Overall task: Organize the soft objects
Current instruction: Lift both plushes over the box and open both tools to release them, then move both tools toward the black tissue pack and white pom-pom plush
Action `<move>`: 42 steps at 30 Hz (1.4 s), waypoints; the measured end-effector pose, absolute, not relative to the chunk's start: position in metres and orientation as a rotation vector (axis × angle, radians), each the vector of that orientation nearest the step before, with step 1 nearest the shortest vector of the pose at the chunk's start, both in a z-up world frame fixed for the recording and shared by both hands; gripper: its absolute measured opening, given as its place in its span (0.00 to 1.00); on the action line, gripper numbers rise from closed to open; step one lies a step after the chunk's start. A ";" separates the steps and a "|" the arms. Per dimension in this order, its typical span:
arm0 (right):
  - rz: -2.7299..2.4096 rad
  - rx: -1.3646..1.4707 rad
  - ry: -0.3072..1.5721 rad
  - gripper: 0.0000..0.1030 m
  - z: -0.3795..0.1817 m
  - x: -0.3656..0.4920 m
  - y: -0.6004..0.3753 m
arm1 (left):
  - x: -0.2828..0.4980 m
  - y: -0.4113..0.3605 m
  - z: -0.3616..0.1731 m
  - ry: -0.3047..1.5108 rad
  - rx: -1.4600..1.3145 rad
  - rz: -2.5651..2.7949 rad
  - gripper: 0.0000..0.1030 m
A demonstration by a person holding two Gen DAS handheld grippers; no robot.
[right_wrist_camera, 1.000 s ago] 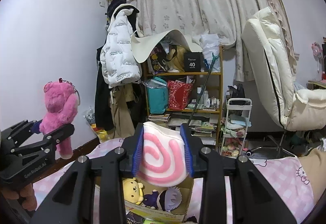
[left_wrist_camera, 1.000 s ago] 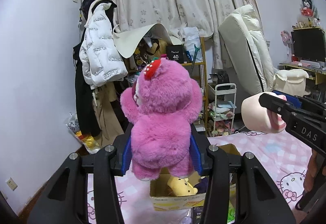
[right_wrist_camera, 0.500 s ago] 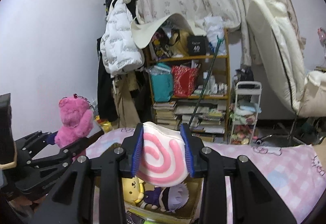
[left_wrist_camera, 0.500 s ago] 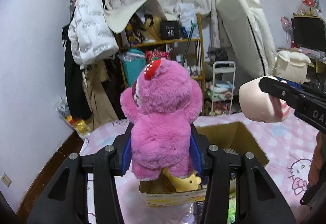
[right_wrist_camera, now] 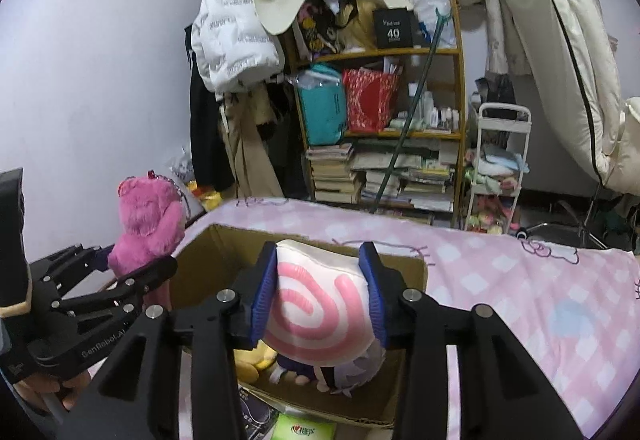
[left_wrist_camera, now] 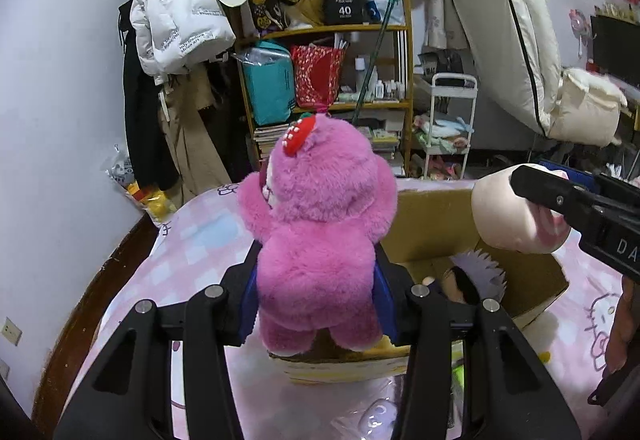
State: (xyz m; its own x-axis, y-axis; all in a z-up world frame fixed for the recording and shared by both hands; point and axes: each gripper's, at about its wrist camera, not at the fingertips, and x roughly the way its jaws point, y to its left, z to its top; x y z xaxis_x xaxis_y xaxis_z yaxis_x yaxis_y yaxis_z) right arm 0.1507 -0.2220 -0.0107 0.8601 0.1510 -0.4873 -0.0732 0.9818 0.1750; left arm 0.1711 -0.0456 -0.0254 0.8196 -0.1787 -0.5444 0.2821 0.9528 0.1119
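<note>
We hold both toys over the cardboard box (right_wrist_camera: 224,252): left claw (left_wrist_camera: 316,296) grips pink bear (left_wrist_camera: 320,224), right claw (right_wrist_camera: 320,300) grips swirl cushion (right_wrist_camera: 316,308). Next, prob. lower & release inside.

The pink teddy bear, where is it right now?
The pink teddy bear is clamped in the left gripper, held over the near-left edge of the cardboard box on the bed.

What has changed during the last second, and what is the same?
Both claws tilted downward toward the cardboard box, whose inside now shows. The left claw still grips the pink bear; the right claw still grips the swirl cushion. Nothing was released.
</note>
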 end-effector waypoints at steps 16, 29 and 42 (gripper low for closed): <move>0.093 0.174 0.565 0.76 -0.015 0.146 -0.230 | 0.159 -0.043 -0.024 0.575 0.214 -0.237 0.80; 0.038 0.190 0.553 1.00 0.013 0.103 -0.242 | 0.115 -0.028 0.010 0.586 0.159 -0.230 0.96; 0.005 0.164 0.580 1.00 0.015 0.067 -0.242 | 0.085 -0.026 -0.001 0.671 0.141 -0.253 0.96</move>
